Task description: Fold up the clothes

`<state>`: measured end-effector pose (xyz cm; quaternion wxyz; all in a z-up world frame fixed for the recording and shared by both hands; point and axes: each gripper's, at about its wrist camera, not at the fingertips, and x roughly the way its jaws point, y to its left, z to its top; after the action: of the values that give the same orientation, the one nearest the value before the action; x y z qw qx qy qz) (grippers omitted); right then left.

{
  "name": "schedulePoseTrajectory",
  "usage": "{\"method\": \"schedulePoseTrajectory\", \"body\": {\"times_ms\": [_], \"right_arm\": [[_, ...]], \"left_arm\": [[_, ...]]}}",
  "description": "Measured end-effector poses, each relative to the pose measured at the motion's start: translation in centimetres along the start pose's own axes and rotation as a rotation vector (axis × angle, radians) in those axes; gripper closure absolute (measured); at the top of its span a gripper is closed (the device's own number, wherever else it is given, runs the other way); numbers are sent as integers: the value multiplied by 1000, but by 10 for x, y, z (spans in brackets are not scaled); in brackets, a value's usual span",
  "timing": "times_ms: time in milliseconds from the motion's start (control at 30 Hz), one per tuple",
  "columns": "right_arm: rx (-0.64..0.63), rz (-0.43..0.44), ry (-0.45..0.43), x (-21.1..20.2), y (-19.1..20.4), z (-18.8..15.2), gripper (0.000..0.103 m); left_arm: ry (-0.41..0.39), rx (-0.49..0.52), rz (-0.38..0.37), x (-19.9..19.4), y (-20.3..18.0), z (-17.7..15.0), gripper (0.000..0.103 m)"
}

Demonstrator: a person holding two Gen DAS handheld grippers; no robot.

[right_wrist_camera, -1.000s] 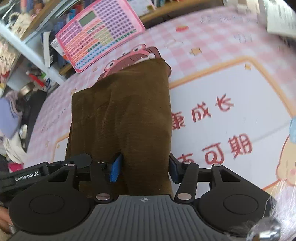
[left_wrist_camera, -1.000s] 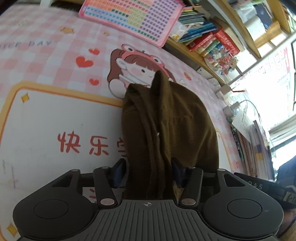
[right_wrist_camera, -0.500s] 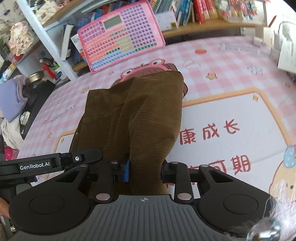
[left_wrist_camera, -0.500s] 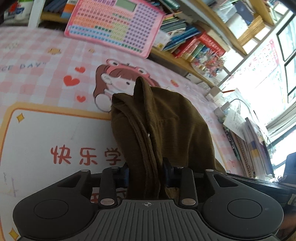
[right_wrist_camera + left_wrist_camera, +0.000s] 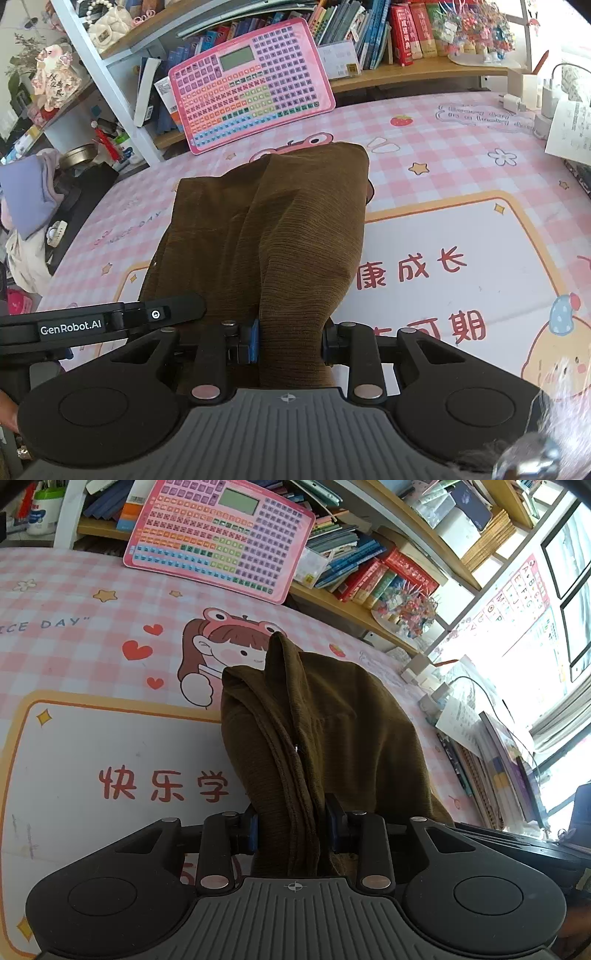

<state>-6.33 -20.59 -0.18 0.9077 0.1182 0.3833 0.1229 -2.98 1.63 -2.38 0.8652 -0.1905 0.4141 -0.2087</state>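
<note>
both grippers are clamping the brown garment [image 5: 325, 738]. the left gripper [image 5: 291, 829] is holding a bunched, seamed edge between its fingers [image 5: 252, 829]; the right gripper [image 5: 291, 341] is pinching a smoother corduroy fold between its fingers [image 5: 254, 341].

change over the last second: both sets of fingers were standing wider around the cloth and are now closing tight on it. the pink keyboard toy [image 5: 218, 539] is sitting higher and more level in both views than before, and more of the bookshelf [image 5: 369, 33] is showing, so the grippers are tilting up, probably rising.

where the garment is: it is lying on the pink checked surface [image 5: 74, 635] on the near side of the keyboard toy, its far end draped over the cartoon girl print [image 5: 218, 650], which sits between it and the toy. the near end is coming off the surface with the grippers.

meaning for the task: the near edge looks secured in both grips, so a fold toward the keyboard toy seems under way. how many folds the garment already carries cannot be told.
</note>
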Motion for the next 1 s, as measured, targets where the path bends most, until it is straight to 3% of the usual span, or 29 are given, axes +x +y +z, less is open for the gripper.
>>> {"method": "schedulePoseTrajectory", "body": {"times_ms": [467,1000], "right_arm": [[-92,94,-12,-13,-38,31,77],[-35,179,49,-21,-98,34,77]], "left_arm": [[-51,-30,94,12,-47,-6,72],[-52,-14,177,34,-100,-10,72]]}}
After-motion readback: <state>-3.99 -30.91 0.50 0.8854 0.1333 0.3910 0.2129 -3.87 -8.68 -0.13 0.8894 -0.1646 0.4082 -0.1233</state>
